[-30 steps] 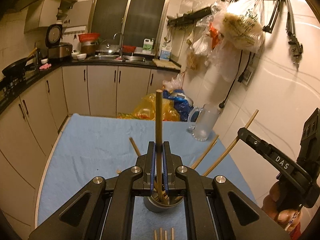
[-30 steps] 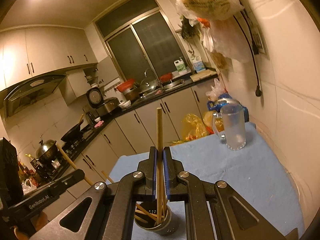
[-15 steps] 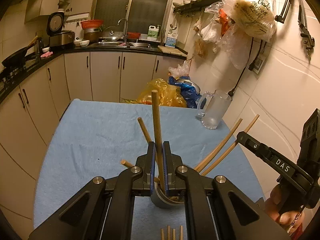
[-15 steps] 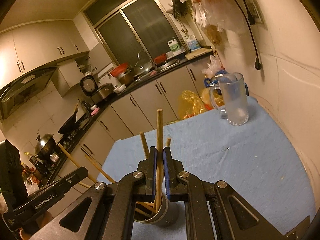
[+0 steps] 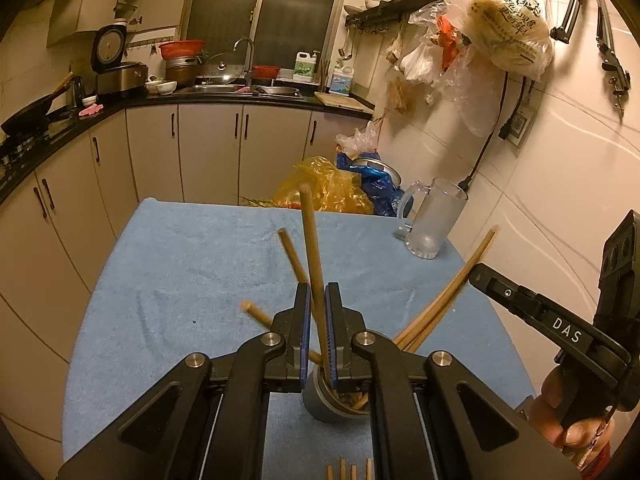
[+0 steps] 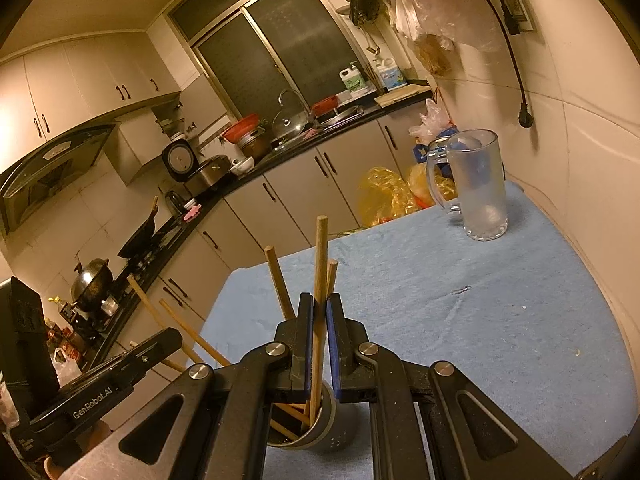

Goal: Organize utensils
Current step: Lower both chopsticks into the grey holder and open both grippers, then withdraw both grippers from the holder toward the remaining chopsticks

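Note:
A grey metal holder stands on the blue cloth, with several wooden chopsticks leaning in it. My left gripper stands over it with its jaws slightly apart around one chopstick, whose lower end is in the holder. My right gripper stands over the same holder, jaws slightly apart around another chopstick that reaches into it. Loose chopstick ends lie at the cloth's near edge.
A frosted glass mug stands at the table's far right by the tiled wall; it also shows in the right wrist view. Yellow and blue bags lie beyond the table. Kitchen cabinets run behind and left.
Both chopsticks sank deeper into the holder and now tilt. Both grippers' jaws opened a little. Both cameras tipped downward toward the table.

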Demonstrator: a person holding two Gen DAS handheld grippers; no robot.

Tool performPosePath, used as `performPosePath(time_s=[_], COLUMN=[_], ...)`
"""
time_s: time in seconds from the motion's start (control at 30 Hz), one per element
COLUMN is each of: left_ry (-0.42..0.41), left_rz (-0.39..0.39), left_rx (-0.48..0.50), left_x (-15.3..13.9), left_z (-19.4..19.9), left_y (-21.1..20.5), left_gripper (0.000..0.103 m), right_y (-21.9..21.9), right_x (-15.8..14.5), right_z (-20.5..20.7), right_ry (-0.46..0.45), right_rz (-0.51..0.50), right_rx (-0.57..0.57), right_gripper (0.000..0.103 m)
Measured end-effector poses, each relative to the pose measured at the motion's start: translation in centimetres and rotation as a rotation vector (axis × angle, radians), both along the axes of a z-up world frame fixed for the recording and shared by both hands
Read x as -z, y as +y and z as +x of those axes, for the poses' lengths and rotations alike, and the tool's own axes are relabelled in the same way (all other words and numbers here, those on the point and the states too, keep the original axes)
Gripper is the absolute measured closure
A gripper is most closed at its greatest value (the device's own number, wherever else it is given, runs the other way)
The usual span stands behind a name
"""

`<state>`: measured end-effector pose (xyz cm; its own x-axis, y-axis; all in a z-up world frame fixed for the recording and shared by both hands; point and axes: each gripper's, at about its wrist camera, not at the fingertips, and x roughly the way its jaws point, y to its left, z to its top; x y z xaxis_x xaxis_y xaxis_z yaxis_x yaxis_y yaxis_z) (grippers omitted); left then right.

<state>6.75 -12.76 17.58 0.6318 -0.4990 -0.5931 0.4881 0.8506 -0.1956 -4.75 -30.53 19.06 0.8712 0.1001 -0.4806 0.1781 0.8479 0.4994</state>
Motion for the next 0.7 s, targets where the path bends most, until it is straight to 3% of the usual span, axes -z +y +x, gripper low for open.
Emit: performPosePath(time_s=[0.4,0.7], left_ry=[-0.003,-0.047], left_rz=[-0.015,-0.033], left_rx=[-0.005,-0.001], left_x=[-0.3,-1.6], left_z=[-0.1,-2.6], left_y=[0.5,1.6], left_gripper=[0.096,0.083], right_y=[-0.3,0.0], right_x=[-0.3,1.3], right_z=[-0.9,-3.4], right_ry=[-0.009,0.045], right_rz=[-0.004,0.01], right_rx=[-0.006,-0.016], right_gripper=[0.094,0.079])
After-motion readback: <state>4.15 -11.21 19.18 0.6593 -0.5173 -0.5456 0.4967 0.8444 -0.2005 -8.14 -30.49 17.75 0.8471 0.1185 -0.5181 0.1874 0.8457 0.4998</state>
